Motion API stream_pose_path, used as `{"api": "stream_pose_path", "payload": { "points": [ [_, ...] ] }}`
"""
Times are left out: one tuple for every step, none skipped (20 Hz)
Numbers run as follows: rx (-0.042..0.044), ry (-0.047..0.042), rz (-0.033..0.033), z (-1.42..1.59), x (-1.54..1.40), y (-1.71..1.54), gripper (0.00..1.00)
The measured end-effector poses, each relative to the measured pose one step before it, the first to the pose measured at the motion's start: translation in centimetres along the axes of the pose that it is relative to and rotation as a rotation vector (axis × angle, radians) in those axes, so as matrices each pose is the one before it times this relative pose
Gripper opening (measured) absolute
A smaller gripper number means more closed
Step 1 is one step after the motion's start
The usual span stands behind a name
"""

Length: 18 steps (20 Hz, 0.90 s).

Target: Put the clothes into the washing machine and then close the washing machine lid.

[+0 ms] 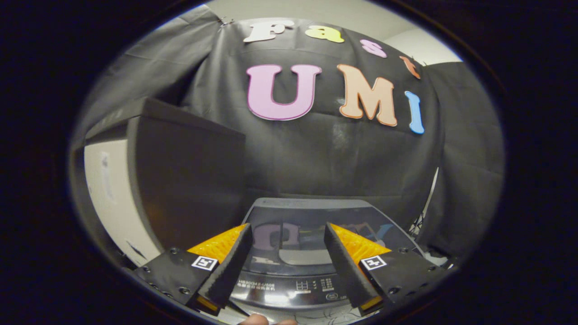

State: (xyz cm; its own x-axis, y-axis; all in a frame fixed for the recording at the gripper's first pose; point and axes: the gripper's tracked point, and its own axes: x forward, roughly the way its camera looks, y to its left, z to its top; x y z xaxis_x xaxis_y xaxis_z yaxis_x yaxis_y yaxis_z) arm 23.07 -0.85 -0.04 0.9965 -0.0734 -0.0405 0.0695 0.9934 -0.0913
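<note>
We held the gripper [286, 264] above the near edge of the washing machine [316, 212], its two fingers spread wide apart and holding nothing. Between and just beyond the fingers lay the machine's lid [293, 234], a dark glossy panel that appeared to lie flat and closed over the tub, with a pale handle recess [305, 257] near its front. Nearer to us, under the fingertips, sat the control panel [289, 286] with its small markings, too fine for us to make out. To the left of the machine stood a large dark box or cabinet [180, 180] with a pale side face. Black cloth hung behind everything as the far wall.

We could see no clothes anywhere ahead of the fingers, so we could not say whether they were already inside the tub or lay somewhere else. Judging from the released gripper and the lid lying down, we took this either for the very start, before any garment had been fetched, or for the very end, with the lid already shut. If it was the start, the next move called for lifting the lid by that front recess, then finding the clothes.
</note>
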Motion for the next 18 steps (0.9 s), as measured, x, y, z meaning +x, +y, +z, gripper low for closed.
{"api": "stream_pose_path", "payload": {
  "points": [
    [-0.01661, 0.01522, 0.00731, -0.547, -0.964, 0.024, 0.99],
    [-0.00580, 0.02047, 0.00489, -0.465, -0.951, -0.046, 0.99],
    [0.00445, 0.00671, 0.00666, -0.239, -1.102, -0.101, 0.99],
    [0.00686, -0.00237, 0.00552, 0.115, -0.833, 0.070, 0.98],
    [0.00647, -0.00781, 0.00716, 0.241, -1.067, 0.064, 0.98],
    [-0.00058, -0.00850, 0.00451, 0.141, -0.915, 0.143, 0.98],
    [-0.01062, 0.00226, 0.00350, -0.106, -0.985, -0.023, 0.98],
    [-0.01695, 0.01135, 0.00399, -0.400, -0.950, 0.066, 0.98],
    [-0.01333, -0.00025, 0.00324, -0.193, -1.131, 0.088, 0.98],
    [-0.00542, -0.00644, 0.00088, -0.162, -1.107, -0.053, 0.98],
    [0.00281, -0.00766, -0.00360, -0.194, -1.281, 0.006, 0.98],
    [0.00973, 0.00371, -0.00648, -0.413, -0.932, -0.144, 0.98],
    [0.00835, 0.00187, 0.00996, -0.294, -0.936, 0.191, 0.98],
    [0.01638, -0.00091, 0.01281, -0.238, -0.966, 0.602, 0.98],
    [0.00744, -0.01367, -0.00772, -0.023, -0.945, 0.027, 0.98],
    [-0.01004, -0.01719, -0.02973, 0.013, -0.887, -0.531, 0.98],
    [-0.01526, -0.01552, -0.03813, -0.192, -1.298, -0.568, 0.98],
    [-0.00443, -0.02044, -0.04026, -0.224, -0.916, -0.714, 0.98]
  ]
}}
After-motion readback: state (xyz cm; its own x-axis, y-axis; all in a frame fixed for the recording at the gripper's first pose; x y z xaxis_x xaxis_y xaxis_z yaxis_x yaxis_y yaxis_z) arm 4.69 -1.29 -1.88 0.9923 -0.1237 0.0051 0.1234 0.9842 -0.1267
